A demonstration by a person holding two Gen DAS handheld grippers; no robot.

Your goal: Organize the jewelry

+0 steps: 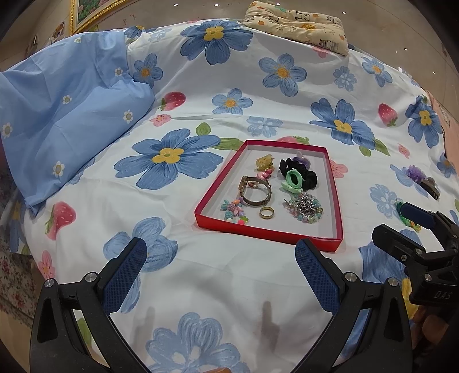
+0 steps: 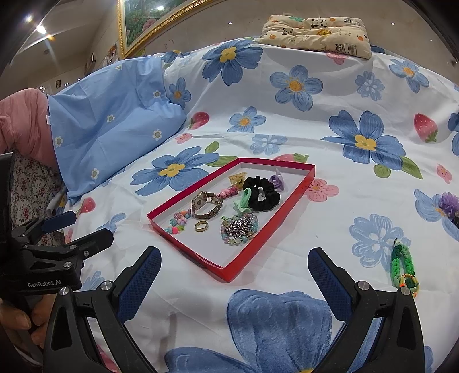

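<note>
Fingers of your left gripper (image 1: 221, 265) and right gripper (image 2: 233, 274) gape empty near the red tray (image 2: 243, 265); a green bracelet (image 2: 401, 268) lies on the bed (image 2: 330, 137).

Bedsheet (image 1: 258, 94) white, printed with big blue flowers with yellow centres, pink-red strawberries, small pink blossoms, green leaves. Pillow (image 1: 66, 114) pale blue, dotted with small white daisies. Cushion (image 1: 301, 25) cream, with panda and orange prints. Tray (image 1: 269, 232) red-walled, grey-white floor. Inside it: black scrunchie (image 1: 307, 172), mint-green hair tie (image 1: 292, 180), gold ring (image 1: 266, 212), pastel bead bracelet (image 1: 233, 211), silvery chain with pale blue-green beads (image 1: 305, 208). On the sheet, a green braided band (image 2: 401, 266) and a purple flower clip (image 2: 449, 202). Gripper pads (image 1: 130, 275) dark blue, textured.
</note>
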